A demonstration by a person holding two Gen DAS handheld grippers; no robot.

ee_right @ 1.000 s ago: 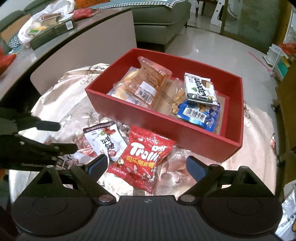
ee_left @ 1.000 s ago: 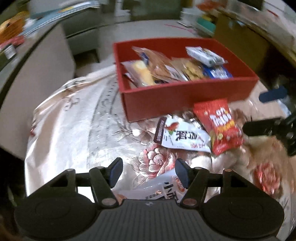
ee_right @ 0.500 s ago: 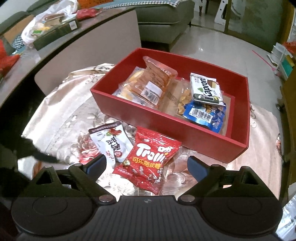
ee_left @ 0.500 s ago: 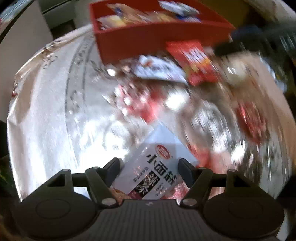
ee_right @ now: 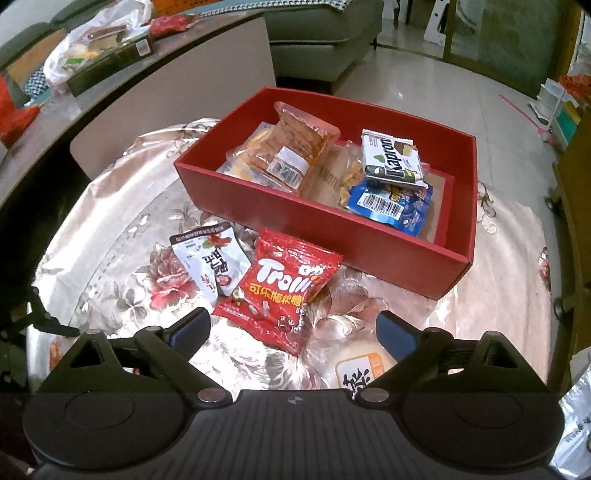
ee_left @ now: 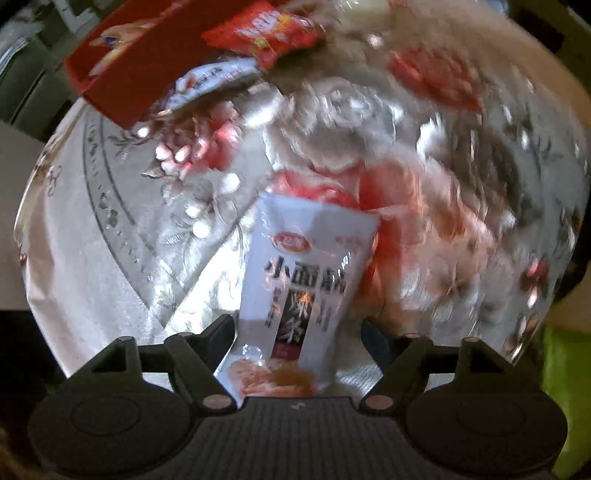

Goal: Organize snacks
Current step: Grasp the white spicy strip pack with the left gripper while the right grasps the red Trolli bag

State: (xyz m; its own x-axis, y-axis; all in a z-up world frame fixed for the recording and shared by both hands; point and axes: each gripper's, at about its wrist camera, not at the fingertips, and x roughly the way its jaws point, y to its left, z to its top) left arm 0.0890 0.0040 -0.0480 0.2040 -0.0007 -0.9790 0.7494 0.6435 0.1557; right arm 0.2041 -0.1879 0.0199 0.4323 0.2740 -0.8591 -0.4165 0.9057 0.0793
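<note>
A red box (ee_right: 332, 225) holds several snack packets on the floral tablecloth (ee_right: 118, 206). In front of it lie a red Trolli bag (ee_right: 284, 291) and a white packet (ee_right: 210, 262). My left gripper (ee_left: 299, 332) is open, its jaws on either side of a white noodle-snack packet (ee_left: 306, 273) lying on the cloth. The box (ee_left: 122, 81) and the red bag (ee_left: 266, 33) show blurred at the top of the left wrist view. My right gripper (ee_right: 293, 326) is open and empty, just short of the Trolli bag. A pale packet (ee_right: 358, 369) lies by its right finger.
A dark counter with a bag and a box (ee_right: 92, 70) runs at the far left. A grey sofa (ee_right: 321, 40) stands behind the table. The left gripper's body (ee_right: 22, 332) shows at the left edge of the right wrist view.
My left gripper has tilted down and moved in over the white noodle-snack packet, which now lies between its jaws. My right gripper has drawn slightly closer to the Trolli bag.
</note>
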